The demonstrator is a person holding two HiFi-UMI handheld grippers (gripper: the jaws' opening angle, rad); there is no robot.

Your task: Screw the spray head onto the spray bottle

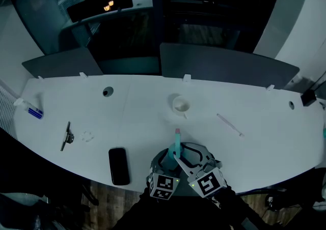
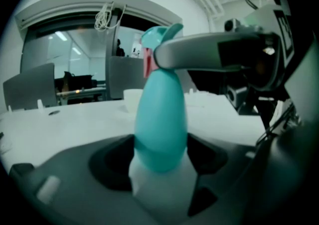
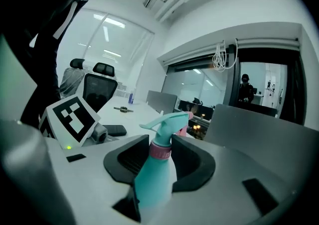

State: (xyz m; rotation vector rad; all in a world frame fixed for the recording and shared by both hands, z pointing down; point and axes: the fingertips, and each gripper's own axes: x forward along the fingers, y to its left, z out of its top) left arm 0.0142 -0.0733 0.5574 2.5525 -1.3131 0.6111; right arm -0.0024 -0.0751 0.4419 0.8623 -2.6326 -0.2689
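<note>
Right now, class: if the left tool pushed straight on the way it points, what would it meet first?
Probably the grey right tool, clamped across the pink-collared spray head of the teal plastic spray bottle that the left tool holds. Depth is unclear, though.

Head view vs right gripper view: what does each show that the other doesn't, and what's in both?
Head view only: the white cup and a thin stick lying on the table, seen from above.
Right gripper view only: the right gripper with its jaws closed at the pink collar under the spray head, plus office chairs and a hanging cable coil.
Both: the teal spray bottle, the phone and the left gripper.
</note>
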